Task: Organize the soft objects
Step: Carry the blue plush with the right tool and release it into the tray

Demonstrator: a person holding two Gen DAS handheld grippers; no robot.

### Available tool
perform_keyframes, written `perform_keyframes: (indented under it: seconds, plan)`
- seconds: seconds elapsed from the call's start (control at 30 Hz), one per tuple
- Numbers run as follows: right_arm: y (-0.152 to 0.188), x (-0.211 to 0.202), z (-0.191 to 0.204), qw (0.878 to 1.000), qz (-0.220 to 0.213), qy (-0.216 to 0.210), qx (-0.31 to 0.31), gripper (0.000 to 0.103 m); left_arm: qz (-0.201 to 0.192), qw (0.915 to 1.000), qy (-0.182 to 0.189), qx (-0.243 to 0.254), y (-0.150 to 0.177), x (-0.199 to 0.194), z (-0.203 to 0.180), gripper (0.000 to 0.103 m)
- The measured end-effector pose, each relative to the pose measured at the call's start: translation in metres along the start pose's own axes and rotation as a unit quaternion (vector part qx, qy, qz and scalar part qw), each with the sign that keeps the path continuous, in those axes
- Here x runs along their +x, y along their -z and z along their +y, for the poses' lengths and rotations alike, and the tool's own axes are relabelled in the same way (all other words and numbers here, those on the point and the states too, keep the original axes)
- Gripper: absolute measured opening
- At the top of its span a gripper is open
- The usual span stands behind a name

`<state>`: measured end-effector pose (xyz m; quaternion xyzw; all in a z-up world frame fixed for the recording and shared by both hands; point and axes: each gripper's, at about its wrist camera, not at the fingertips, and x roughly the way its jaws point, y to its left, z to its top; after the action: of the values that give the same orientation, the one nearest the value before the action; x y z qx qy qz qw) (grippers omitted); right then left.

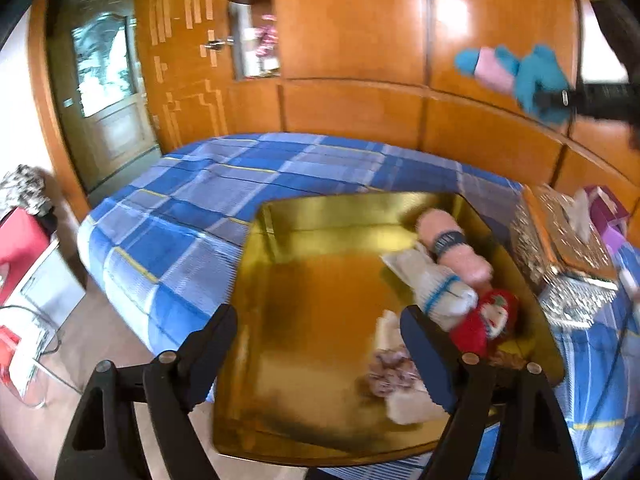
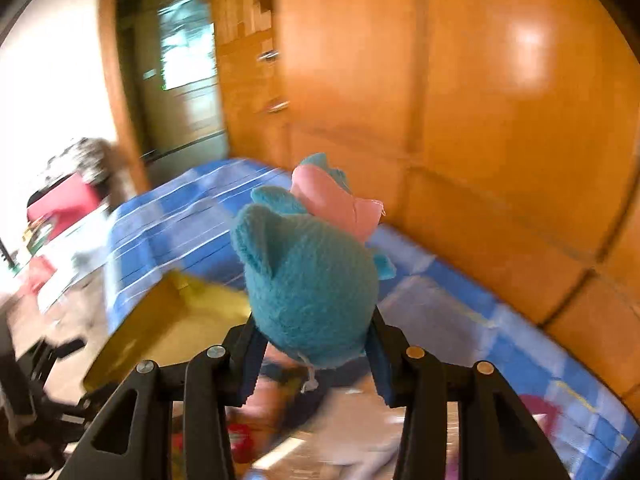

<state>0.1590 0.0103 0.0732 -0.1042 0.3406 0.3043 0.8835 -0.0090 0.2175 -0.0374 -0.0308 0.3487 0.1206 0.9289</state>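
Glossy orange wood panelling (image 1: 352, 40) (bright glare spots) backs a blue-checked bed (image 1: 224, 184), glazed door (image 1: 104, 80) left.

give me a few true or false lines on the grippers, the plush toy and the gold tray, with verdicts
1. The right gripper clamps a teal and pink plush toy. True.
2. The left gripper holds a sock. False: its jaws are open with nothing between them.
3. The shiny gold tray is empty. False: soft items lie along its right side, among them a pink rolled bundle with a dark band.
4. The tray sits on a blue checked bedspread. True.
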Motion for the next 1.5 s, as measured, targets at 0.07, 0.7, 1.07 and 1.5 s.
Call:
perform_keyframes:
  seconds: [0.07,0.7,1.07,1.5]
  plan:
    - [0.007,0.017,0.024,1.000,0.017,-0.025,-0.006,0.045,-0.004,0.9999,-0.009,-0.011,-0.001,-0.001,0.012,0.084]
    - [0.065,0.126,0.100,0.985,0.120,-0.087,0.088,0.065,0.002,0.9985,-0.024,-0.050,0.005,0.008,0.037,0.088]
    - [0.078,0.065,0.085,0.996,0.048,-0.023,0.068,0.066,-0.001,0.9994,-0.016,-0.032,0.007,0.005,0.021,0.090]
    - [0.104,0.004,0.063,0.997,-0.012,0.053,0.056,0.076,-0.004,1.0000,0.007,0.004,0.012,-0.002,-0.007,0.090]
